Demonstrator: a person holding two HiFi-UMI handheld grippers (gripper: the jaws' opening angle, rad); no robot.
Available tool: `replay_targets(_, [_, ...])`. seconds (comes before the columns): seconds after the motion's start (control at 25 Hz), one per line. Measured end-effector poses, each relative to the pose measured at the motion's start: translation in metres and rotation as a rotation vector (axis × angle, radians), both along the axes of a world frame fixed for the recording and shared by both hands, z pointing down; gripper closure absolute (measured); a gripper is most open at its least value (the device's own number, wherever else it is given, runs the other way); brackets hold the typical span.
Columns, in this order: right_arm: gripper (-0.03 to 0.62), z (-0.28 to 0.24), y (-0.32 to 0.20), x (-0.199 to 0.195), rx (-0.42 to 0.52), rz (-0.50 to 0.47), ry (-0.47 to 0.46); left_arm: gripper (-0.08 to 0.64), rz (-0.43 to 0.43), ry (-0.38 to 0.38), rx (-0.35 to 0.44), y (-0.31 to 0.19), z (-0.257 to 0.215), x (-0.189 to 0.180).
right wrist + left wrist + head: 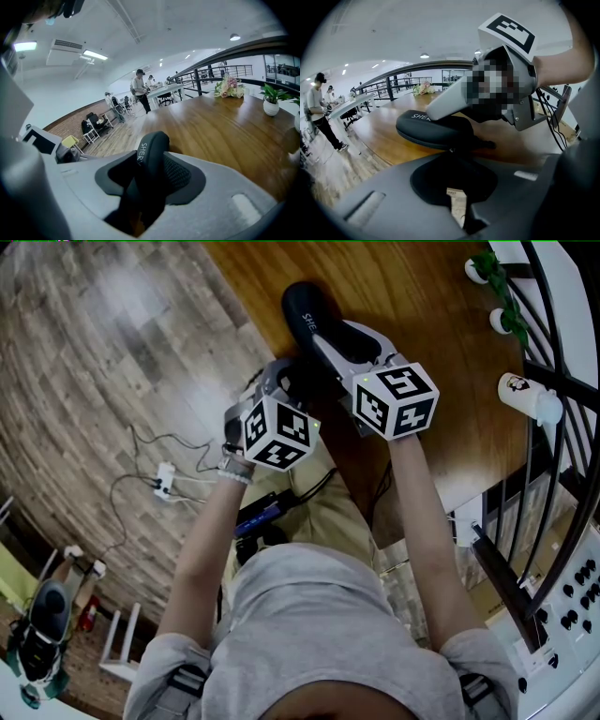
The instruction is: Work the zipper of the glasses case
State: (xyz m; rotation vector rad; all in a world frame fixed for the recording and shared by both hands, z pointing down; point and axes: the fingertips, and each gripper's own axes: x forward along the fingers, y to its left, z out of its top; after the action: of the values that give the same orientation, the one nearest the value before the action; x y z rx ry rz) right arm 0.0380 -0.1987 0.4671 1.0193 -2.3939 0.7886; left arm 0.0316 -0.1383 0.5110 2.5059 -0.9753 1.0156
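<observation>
A black glasses case (307, 315) lies near the left edge of the wooden table (431, 306). My right gripper (330, 345) is shut across the case's near end; in the right gripper view the case (152, 154) sits upright between the dark pads. My left gripper (284, 379) comes in from the left side of the case. In the left gripper view its jaws (452, 157) are closed together at the case's (431, 129) zipper seam, where a small metal zipper pull (452, 150) glints at their tips. The right gripper (440, 110) shows there clamped over the case.
A white cup (527, 396) and two small white plant pots (480, 270) stand along the table's right side, by a dark curved railing (553, 343). Left of the table is wooden floor with cables (164, 479). People (139, 86) stand far off; flowers (229, 87) are at the table's far end.
</observation>
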Motion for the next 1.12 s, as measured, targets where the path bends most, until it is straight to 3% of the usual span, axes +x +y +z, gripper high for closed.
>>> replay_targets(0.72, [0.42,0.001,0.003,-0.005,0.019,-0.045,0.051,0.539,-0.055,0.005,-0.014,-0.009,-0.002,-0.014])
replay_targets(1.12, [0.42,-0.001,0.005,-0.007,0.028,-0.048,0.051,0.537,-0.096,-0.036,0.022,-0.037,-0.005,-0.037])
